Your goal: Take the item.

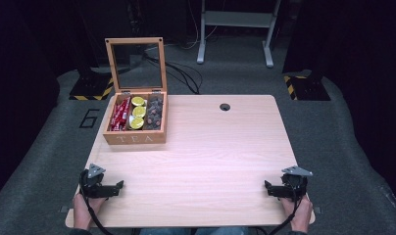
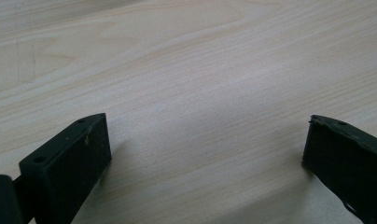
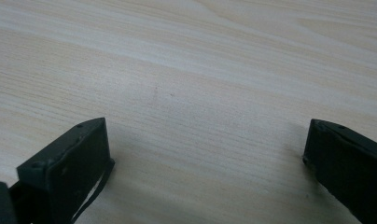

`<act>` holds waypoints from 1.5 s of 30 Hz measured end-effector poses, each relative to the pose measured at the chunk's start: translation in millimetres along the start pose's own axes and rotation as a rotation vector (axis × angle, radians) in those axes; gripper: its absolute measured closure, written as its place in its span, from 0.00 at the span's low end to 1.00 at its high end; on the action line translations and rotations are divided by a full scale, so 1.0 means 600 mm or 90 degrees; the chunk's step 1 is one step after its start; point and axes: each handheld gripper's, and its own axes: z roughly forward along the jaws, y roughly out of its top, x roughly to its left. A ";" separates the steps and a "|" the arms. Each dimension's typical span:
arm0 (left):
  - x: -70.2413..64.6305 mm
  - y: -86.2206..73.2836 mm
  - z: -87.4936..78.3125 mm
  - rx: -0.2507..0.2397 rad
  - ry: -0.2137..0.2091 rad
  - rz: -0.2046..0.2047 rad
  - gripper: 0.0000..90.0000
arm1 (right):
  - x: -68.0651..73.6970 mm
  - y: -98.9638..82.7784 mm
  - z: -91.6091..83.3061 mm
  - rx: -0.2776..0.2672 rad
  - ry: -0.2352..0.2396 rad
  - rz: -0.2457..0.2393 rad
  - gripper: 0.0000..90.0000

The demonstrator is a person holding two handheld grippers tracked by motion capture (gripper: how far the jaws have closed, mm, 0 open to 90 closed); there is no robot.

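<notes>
Resting near the near-left corner of the table point(image 1: 201, 147), the left gripper point(image 1: 118, 186) lies low on the wood with its tips pointing toward the middle. A hand point(image 1: 82, 208) holds it from behind, and a black cable hangs down off the near edge. In the left gripper view, the left gripper point(image 2: 205, 140) has its two black jaws spread wide, with bare table point(image 2: 200, 70) between them. Nothing is pinched.

Over at the near-right corner sits the right gripper point(image 1: 268, 187), pointing toward the middle too. Another hand point(image 1: 299, 210) holds it. In the right gripper view, the right gripper point(image 3: 205, 140) also has its jaws far apart, with plain wood point(image 3: 200, 60) in the gap.

Both grippers are well apart from each other, one at each side of the near edge.

At the far-left part of the table stands a wooden tea box point(image 1: 135, 136) with the word TEA on its front. Its lid point(image 1: 136, 63) stands up, open, with a see-through window. Inside are three rows: red packets point(image 1: 119, 115) on the left, round yellow-green lids point(image 1: 137, 112) in the middle, and dark pieces point(image 1: 154, 113) on the right. The box is well apart from both grippers.

A small round hole point(image 1: 225, 106) sits in the far part of the table, to the right of the box
</notes>
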 end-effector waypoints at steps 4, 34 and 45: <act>0.000 0.000 0.001 -0.002 0.001 -0.001 0.00 | 0.001 0.001 0.001 -0.002 0.002 0.004 0.00; -0.001 0.052 -0.013 -0.035 -0.056 -0.005 0.00 | 0.001 0.000 0.001 -0.004 0.001 0.000 0.00; -0.006 0.084 -0.021 -0.043 -0.062 0.009 0.00 | 0.001 0.000 0.000 -0.006 0.001 0.001 0.00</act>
